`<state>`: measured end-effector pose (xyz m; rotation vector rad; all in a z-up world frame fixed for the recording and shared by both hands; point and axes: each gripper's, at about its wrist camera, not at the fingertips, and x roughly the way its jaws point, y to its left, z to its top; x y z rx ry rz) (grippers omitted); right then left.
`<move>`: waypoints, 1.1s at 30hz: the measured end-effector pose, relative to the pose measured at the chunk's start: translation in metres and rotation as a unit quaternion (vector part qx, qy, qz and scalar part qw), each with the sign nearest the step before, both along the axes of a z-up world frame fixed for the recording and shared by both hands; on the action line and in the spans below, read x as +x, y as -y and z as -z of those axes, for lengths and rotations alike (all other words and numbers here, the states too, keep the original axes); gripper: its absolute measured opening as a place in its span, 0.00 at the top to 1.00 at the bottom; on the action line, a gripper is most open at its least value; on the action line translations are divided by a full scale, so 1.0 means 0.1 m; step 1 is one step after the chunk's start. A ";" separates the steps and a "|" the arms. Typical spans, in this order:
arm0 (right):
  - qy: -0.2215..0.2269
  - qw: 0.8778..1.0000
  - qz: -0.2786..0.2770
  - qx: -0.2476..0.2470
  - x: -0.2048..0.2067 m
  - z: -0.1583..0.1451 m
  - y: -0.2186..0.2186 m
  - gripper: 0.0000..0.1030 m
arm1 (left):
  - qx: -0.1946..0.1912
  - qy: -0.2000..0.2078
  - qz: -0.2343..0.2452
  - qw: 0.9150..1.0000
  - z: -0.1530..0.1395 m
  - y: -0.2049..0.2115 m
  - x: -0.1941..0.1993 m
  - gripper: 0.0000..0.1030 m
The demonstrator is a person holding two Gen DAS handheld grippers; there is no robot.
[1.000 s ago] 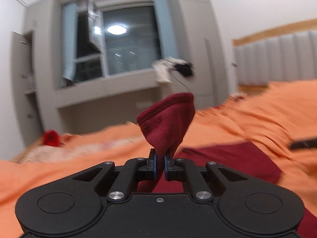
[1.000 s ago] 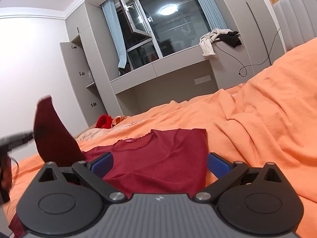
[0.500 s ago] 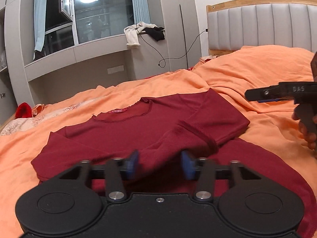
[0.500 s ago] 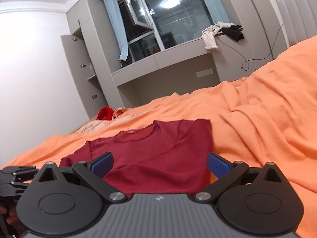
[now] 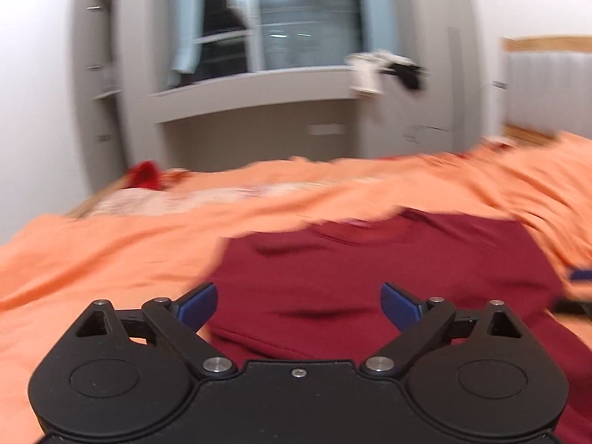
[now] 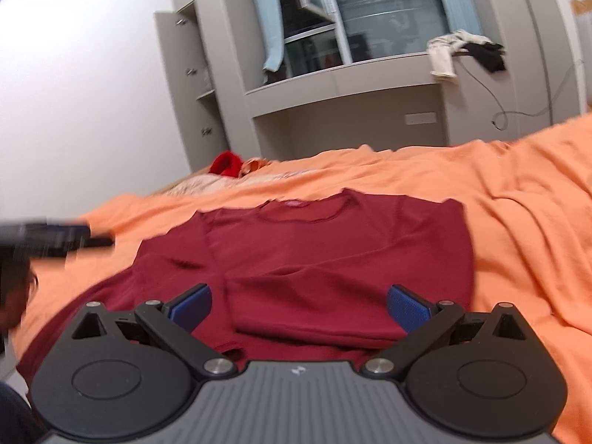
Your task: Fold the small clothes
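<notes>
Since a second ago the left tool (image 5: 299,301) has let go of the sleeve and now hangs spread over the dark red shirt (image 6: 333,251); the right tool (image 6: 299,305) is spread too, holding nothing. The shirt lies in the middle of the right view on the orange bed (image 6: 518,203), both sleeves folded across the body. Probably the next fold takes the hem: pinch both lower corners evenly and carry them toward the collar (image 6: 307,211) without dragging the sleeves. No containers show.

no text, label, brand or number can be read in either view.
</notes>
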<state>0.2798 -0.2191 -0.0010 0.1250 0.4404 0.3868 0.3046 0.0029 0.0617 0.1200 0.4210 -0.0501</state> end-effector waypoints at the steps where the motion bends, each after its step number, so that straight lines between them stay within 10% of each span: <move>1: 0.002 1.000 -0.001 -0.016 0.00 0.01 -0.08 0.00 | 0.002 0.001 -0.018 1.000 -0.02 -0.11 0.08 0.07; 7: 0.040 0.994 -0.028 -0.103 0.03 0.05 -0.51 0.00 | -0.024 -0.020 -0.102 0.994 0.06 -0.76 0.71 0.09; 16: 0.033 0.985 -0.080 -0.149 -0.02 0.15 -0.73 0.00 | -0.102 -0.095 -0.108 0.984 0.43 -1.21 1.40 0.29; 21: 0.030 0.983 -0.088 -0.160 -0.02 0.19 -0.75 0.00 | -0.155 -0.141 -0.072 0.975 0.67 -1.27 1.52 0.90; 33: 0.015 0.984 -0.082 -0.160 -0.02 0.20 -0.67 0.00 | -0.121 -0.141 -0.120 0.975 0.78 -1.20 1.51 0.92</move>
